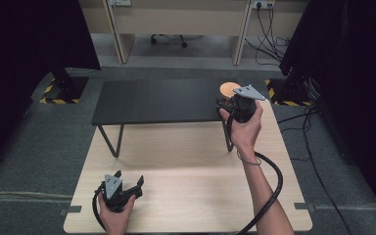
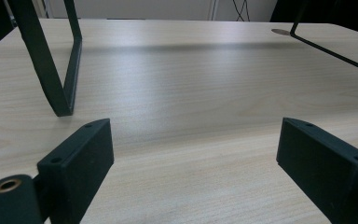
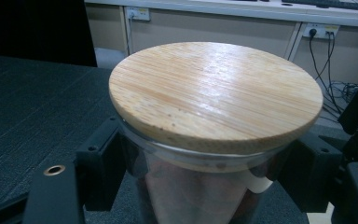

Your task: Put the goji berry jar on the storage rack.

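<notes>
Right gripper [image 1: 227,104] clamped on glass jar [image 3: 191,186], jaws pressing both sides just under wooden lid [image 3: 214,95]. Lid sits flat on jar. Jar held at right end of black shelf [image 1: 152,100], which stands on wire legs on light wooden table [image 1: 186,166]; whether jar base touches shelf cannot be told. Left gripper [image 1: 129,182] low at near left part of table, jaws wide apart, nothing between them, bare tabletop below. Shelf leg [image 2: 58,70] stands ahead of left jaws.
</notes>
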`<state>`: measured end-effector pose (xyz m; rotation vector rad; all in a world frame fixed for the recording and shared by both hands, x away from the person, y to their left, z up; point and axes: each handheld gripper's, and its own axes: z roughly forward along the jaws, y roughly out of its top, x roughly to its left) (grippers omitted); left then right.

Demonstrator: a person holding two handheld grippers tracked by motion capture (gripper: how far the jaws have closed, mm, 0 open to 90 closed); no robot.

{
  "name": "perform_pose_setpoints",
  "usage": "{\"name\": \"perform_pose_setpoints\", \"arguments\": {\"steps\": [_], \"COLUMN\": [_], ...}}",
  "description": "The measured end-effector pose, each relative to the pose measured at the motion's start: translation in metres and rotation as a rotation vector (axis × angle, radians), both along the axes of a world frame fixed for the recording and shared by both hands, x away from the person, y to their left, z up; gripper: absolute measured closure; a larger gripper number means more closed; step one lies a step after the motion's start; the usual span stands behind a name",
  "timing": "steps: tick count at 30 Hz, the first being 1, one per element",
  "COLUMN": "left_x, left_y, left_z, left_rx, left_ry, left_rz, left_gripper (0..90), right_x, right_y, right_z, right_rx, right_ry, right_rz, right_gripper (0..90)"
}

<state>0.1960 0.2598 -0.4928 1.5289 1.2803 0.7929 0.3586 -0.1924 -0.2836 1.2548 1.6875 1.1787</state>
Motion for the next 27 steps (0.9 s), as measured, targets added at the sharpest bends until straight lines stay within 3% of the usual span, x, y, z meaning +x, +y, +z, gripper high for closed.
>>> {"name": "perform_pose_setpoints", "arguments": {"steps": [21, 27], "left_x": [0.0000, -0.0003], "left_y": [0.0005, 0.0004], "left_z": [-0.0001, -0.0003], "left_rx": [-0.002, -0.001], "left_ry": [0.000, -0.002], "left_rz": [0.000, 0.001], "left_gripper": [10.1, 10.1], "right_x": [-0.0014, -0.0041], "right_y": [-0.0014, 0.0030], "right_z": [-0.0040, -0.0089], "right_rx": [-0.003, -0.002], "right_ry": [-0.016, -0.025], "right_rz": [0.004, -0.008], "right_gripper": [25.2, 2.9]}}
